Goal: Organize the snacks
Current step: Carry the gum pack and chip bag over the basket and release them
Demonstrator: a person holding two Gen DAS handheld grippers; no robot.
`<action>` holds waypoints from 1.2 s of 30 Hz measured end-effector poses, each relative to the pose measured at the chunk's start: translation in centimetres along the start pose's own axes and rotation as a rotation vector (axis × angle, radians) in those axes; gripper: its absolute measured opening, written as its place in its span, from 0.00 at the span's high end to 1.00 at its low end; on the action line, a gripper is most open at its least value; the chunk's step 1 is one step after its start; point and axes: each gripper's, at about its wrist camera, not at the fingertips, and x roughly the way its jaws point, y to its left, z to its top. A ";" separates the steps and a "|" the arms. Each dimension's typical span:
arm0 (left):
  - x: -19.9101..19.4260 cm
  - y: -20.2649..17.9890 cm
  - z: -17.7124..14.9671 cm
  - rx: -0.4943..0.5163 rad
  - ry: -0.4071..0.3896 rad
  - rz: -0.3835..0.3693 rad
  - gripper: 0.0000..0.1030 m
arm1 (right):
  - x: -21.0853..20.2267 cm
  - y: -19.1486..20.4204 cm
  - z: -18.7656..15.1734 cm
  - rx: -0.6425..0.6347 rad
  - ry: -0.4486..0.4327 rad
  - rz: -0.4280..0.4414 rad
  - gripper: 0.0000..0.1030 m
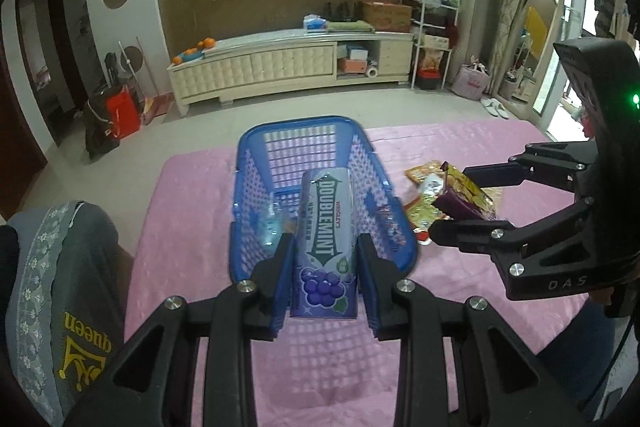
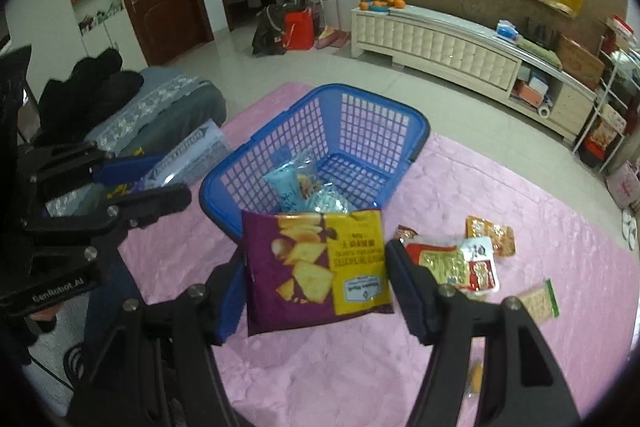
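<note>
Left gripper (image 1: 324, 259) squeezes a Doublemint gum pack (image 1: 325, 227) above the near end of the blue basket (image 2: 384, 115). Right gripper (image 2: 316, 267) squeezes a purple cracker bag (image 2: 312, 267) just beside the basket. 2 snacks (image 2: 304, 191) lie inside it. More snack packs (image 2: 468, 259) lie on the pink table (image 2: 360, 367).

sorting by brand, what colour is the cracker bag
Purple and yellow cracker bag, clearest in the right wrist view.

A purple Doublemint pack (image 1: 324, 247) and purple cracker bag (image 2: 316, 267) hang near the blue basket (image 2: 384, 115); packets (image 2: 472, 259) lie beside it.
</note>
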 end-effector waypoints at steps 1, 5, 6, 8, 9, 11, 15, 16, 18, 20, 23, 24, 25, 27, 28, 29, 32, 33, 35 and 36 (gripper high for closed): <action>0.4 0.5 0.1 -0.008 0.004 0.001 0.72 | 0.4 0.0 0.2 -0.008 0.008 0.000 0.33; 2.1 2.1 0.1 -0.040 0.013 0.009 0.72 | 2.9 0.2 1.5 -0.019 0.039 0.006 0.33; 2.5 2.5 0.1 -0.050 0.018 0.012 0.72 | 3.5 0.2 1.7 -0.017 0.046 0.007 0.33; 3.4 3.4 0.1 -0.067 0.025 0.012 0.72 | 4.7 0.4 2.2 -0.010 0.065 -0.006 0.33; 3.8 3.8 0.0 -0.076 0.028 0.011 0.72 | 5.2 0.4 2.4 0.002 0.079 -0.016 0.33; 4.3 4.5 0.0 -0.089 0.032 0.006 0.72 | 6.4 0.4 2.7 0.038 0.110 -0.011 0.33; 4.5 5.3 -0.4 -0.108 0.035 -0.003 0.72 | 7.9 1.0 2.6 0.025 0.142 -0.044 0.33; 4.5 5.3 -0.4 -0.108 0.036 -0.002 0.72 | 8.1 1.1 2.6 0.024 0.149 -0.049 0.33; 4.3 5.3 -0.5 -0.108 0.036 0.003 0.72 | 8.4 1.3 2.6 0.028 0.158 -0.051 0.32; 4.2 5.6 -0.6 -0.115 0.035 0.001 0.72 | 8.7 1.4 2.5 0.040 0.172 -0.040 0.29; 3.6 5.7 -1.0 -0.124 0.030 -0.002 0.72 | 8.5 1.5 2.7 0.041 0.163 -0.067 0.19; 3.5 5.8 -1.0 -0.123 0.031 0.001 0.72 | 8.2 1.5 2.7 0.043 0.157 -0.078 0.16; 3.3 5.7 -1.1 -0.119 0.031 0.005 0.72 | 8.0 1.4 2.7 0.047 0.151 -0.080 0.15; 3.0 5.6 -1.1 -0.115 0.030 0.009 0.72 | 7.4 1.3 2.7 0.056 0.144 -0.071 0.12; 3.0 5.6 -1.1 -0.116 0.030 0.010 0.72 | 7.2 1.2 2.6 0.058 0.147 -0.071 0.12; 2.9 5.4 -1.0 -0.117 0.030 0.009 0.72 | 7.0 1.2 2.6 0.061 0.148 -0.075 0.11; 2.8 5.0 -0.8 -0.110 0.028 0.006 0.72 | 6.4 1.1 2.5 0.065 0.139 -0.075 0.11; 2.8 4.7 -0.7 -0.101 0.026 0.004 0.72 | 6.3 1.0 2.4 0.066 0.138 -0.079 0.11; 2.9 4.3 -0.6 -0.087 0.026 0.000 0.72 | 6.0 0.8 2.2 0.074 0.135 -0.077 0.11; 3.0 4.0 -0.5 -0.081 0.026 -0.001 0.72 | 5.9 0.7 2.1 0.078 0.133 -0.079 0.11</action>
